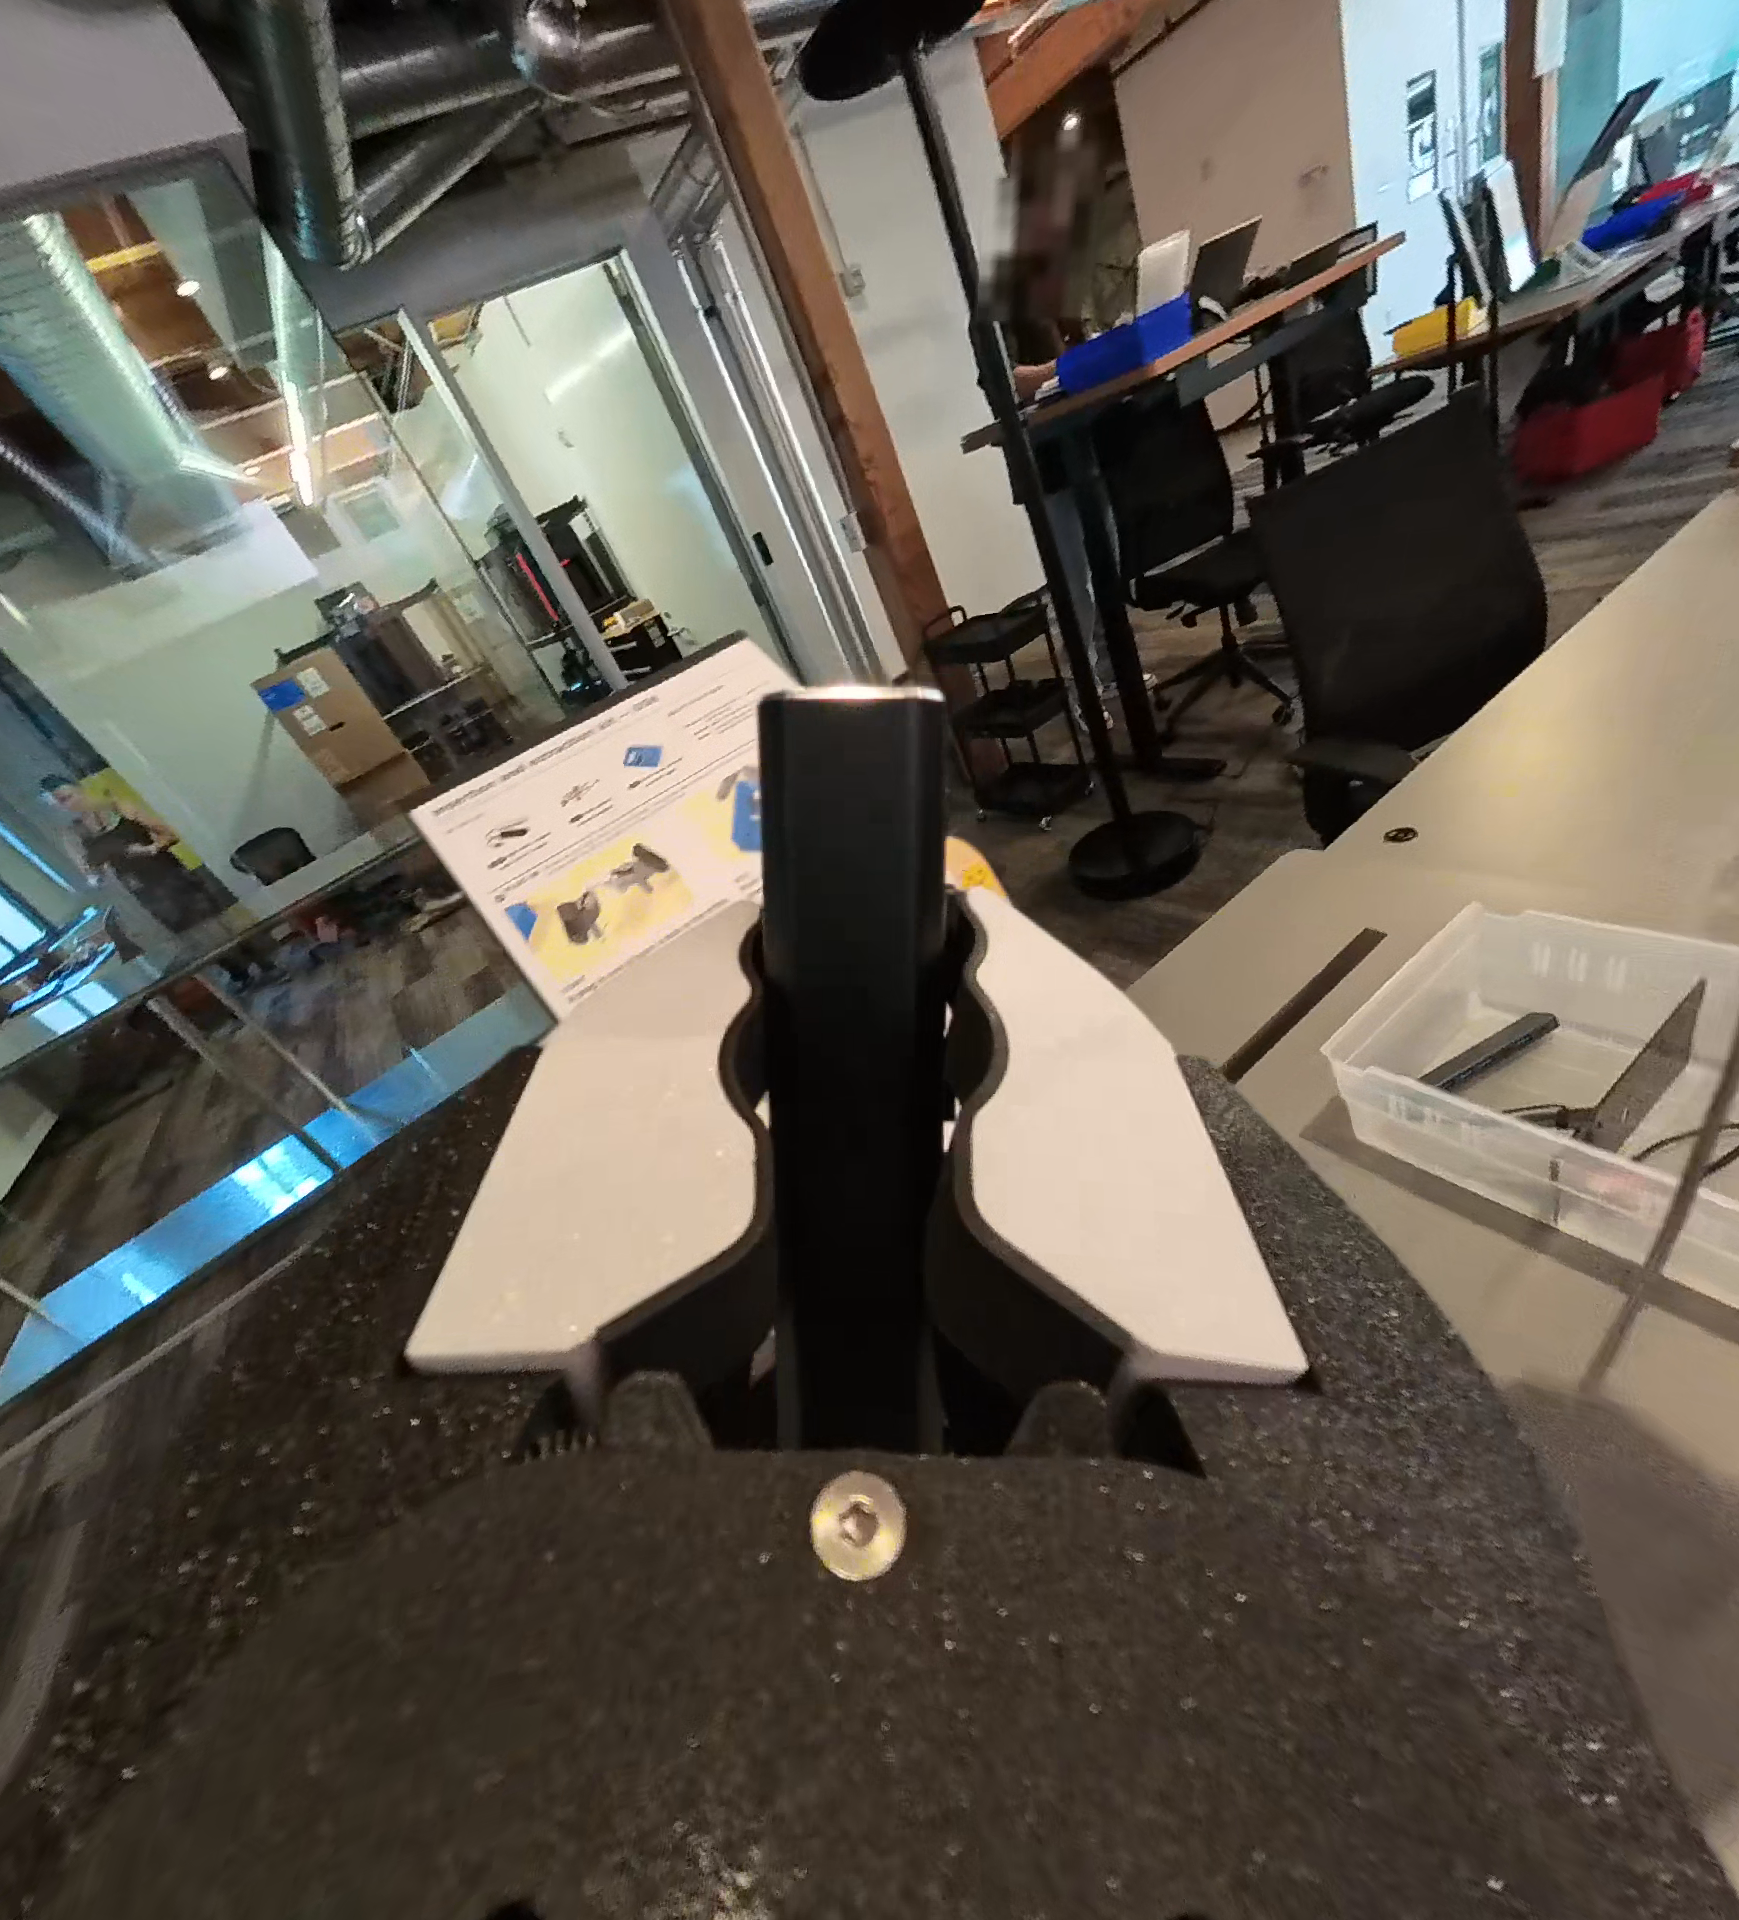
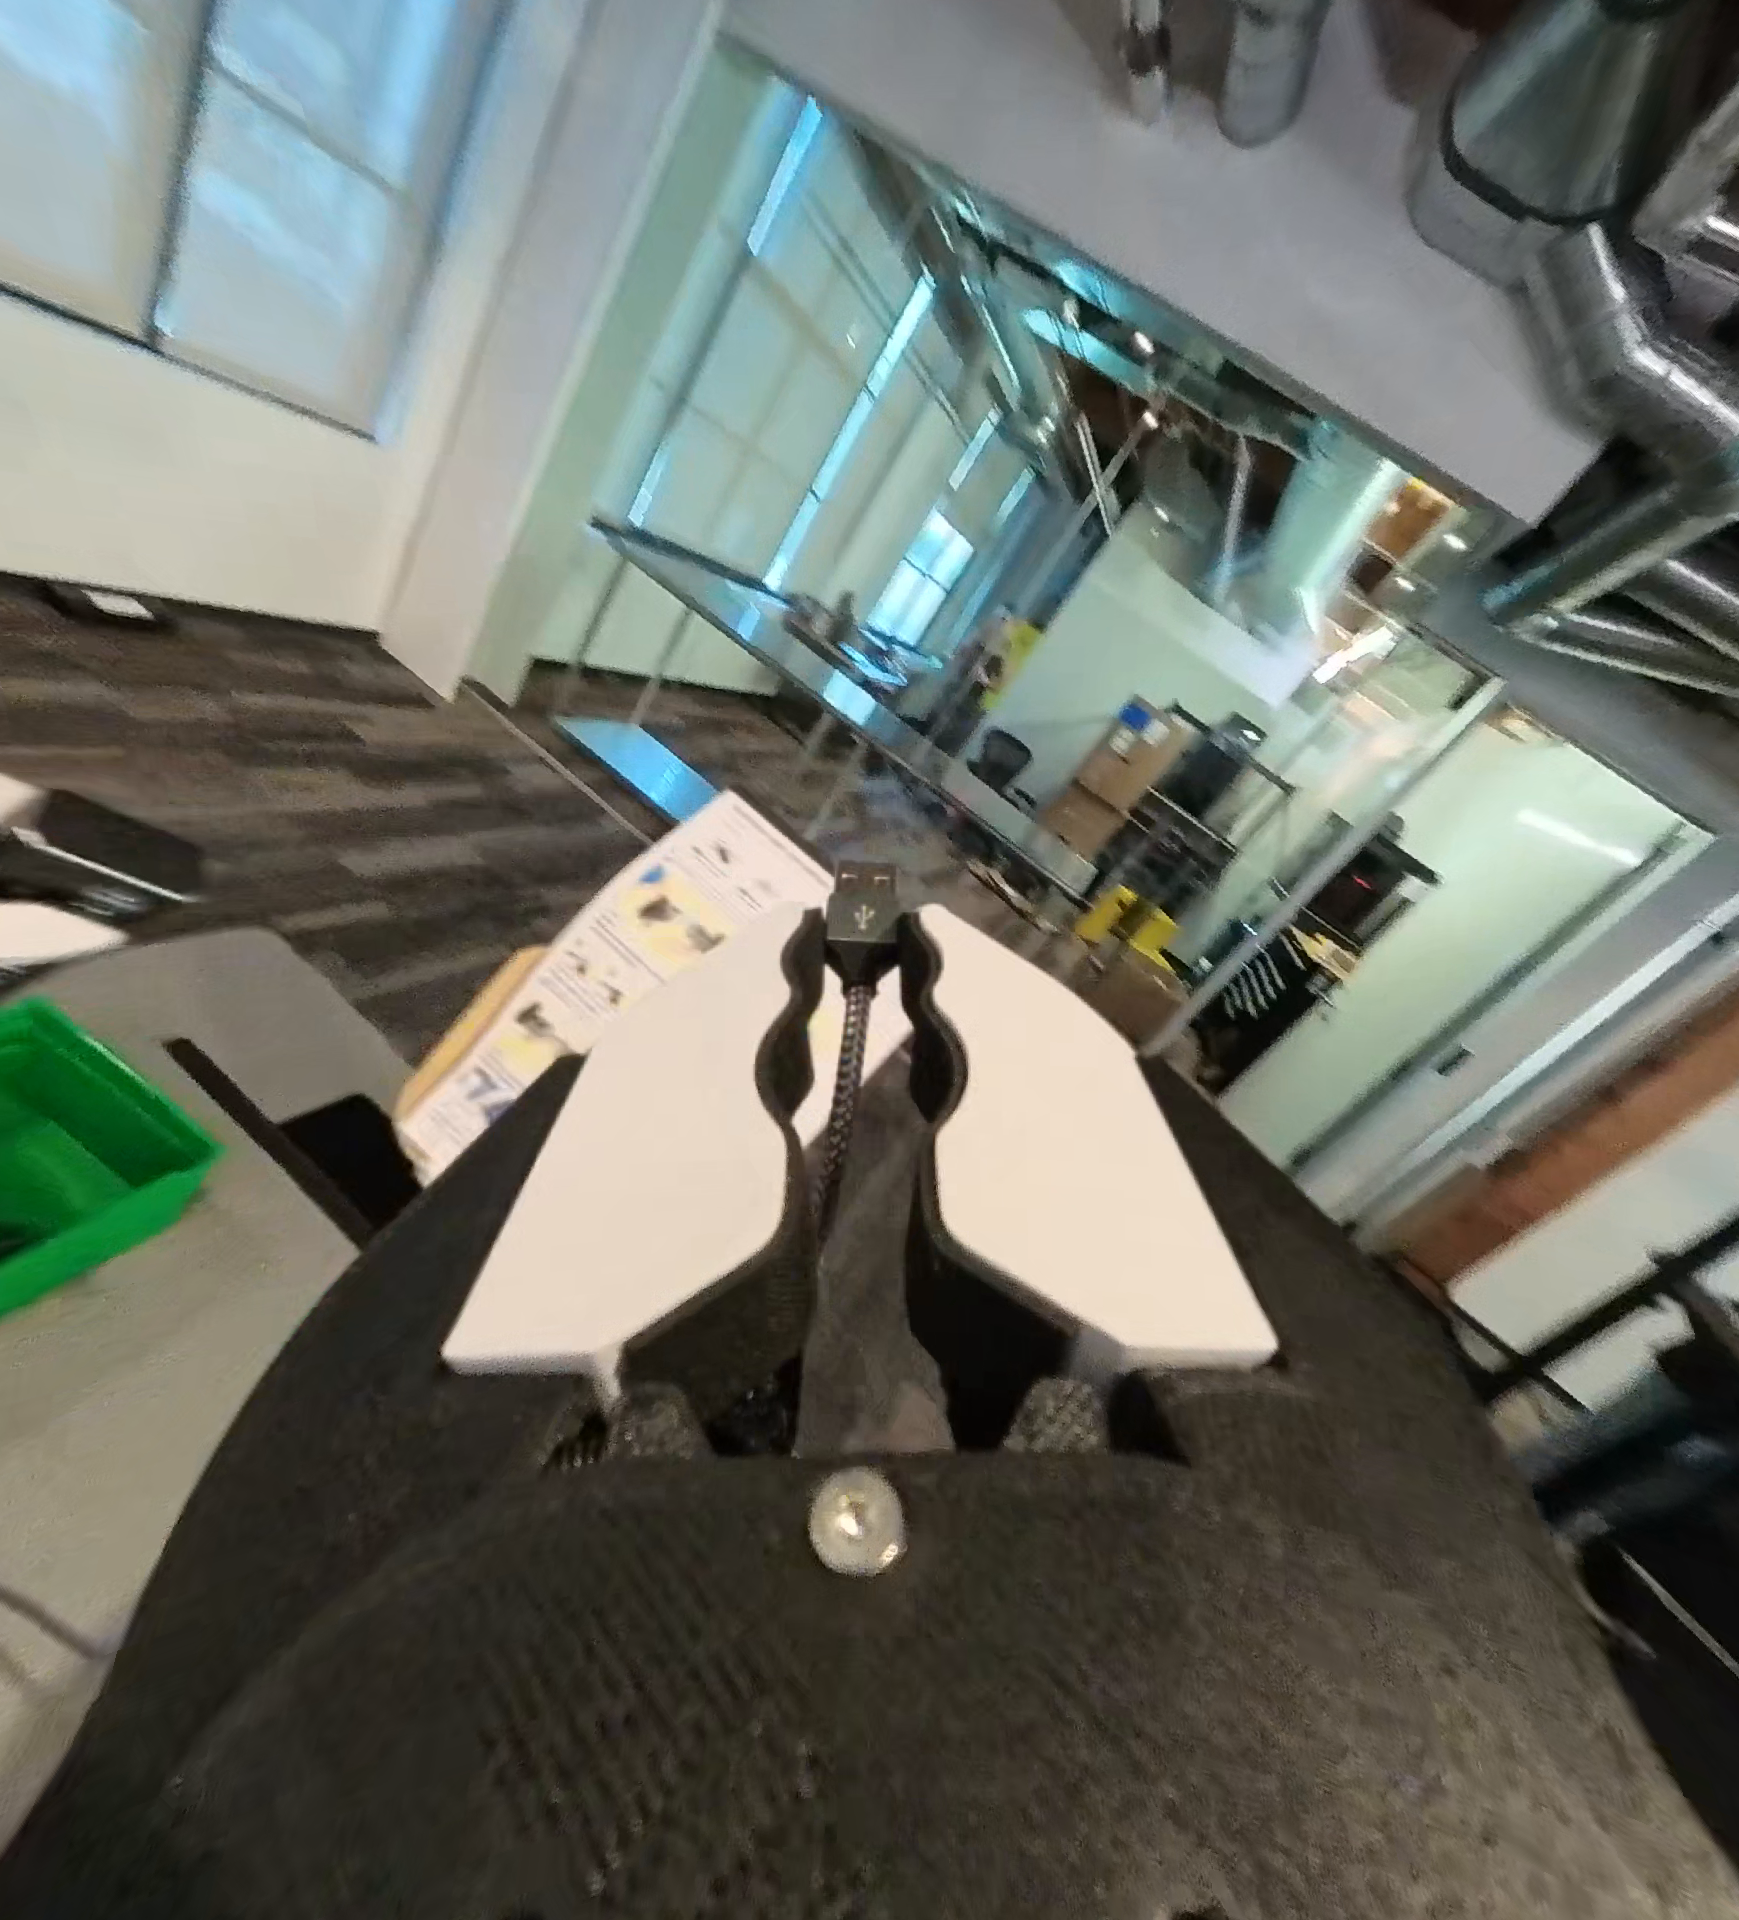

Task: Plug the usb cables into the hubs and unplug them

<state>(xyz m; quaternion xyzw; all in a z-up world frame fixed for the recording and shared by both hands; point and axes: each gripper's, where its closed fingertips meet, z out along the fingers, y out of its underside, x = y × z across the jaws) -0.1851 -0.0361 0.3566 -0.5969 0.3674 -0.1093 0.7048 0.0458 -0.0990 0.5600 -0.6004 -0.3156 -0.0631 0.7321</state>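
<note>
My left gripper (image 1: 852, 920) is shut on a long black USB hub (image 1: 849, 831), which stands upright between the white fingers (image 1: 626, 1164) with its end sticking out past the tips. My right gripper (image 2: 863, 920) is shut on a black braided USB cable (image 2: 844, 1091), with the metal USB plug (image 2: 865, 885) poking out beyond the fingertips. Both grippers are raised above the grey table (image 1: 1571, 790). A grey cable (image 1: 1717, 1091) hangs at the right of the left wrist view.
A clear plastic bin (image 1: 1447, 1117) on the table holds another dark hub (image 1: 1488, 1051) and cables. A green bin (image 2: 44, 1164) sits at the left of the right wrist view. A printed instruction sheet (image 1: 584, 821) stands ahead. Office chairs (image 1: 1405, 603), desks and glass walls lie beyond. My hands' fingertips stand some 30 cm from each other.
</note>
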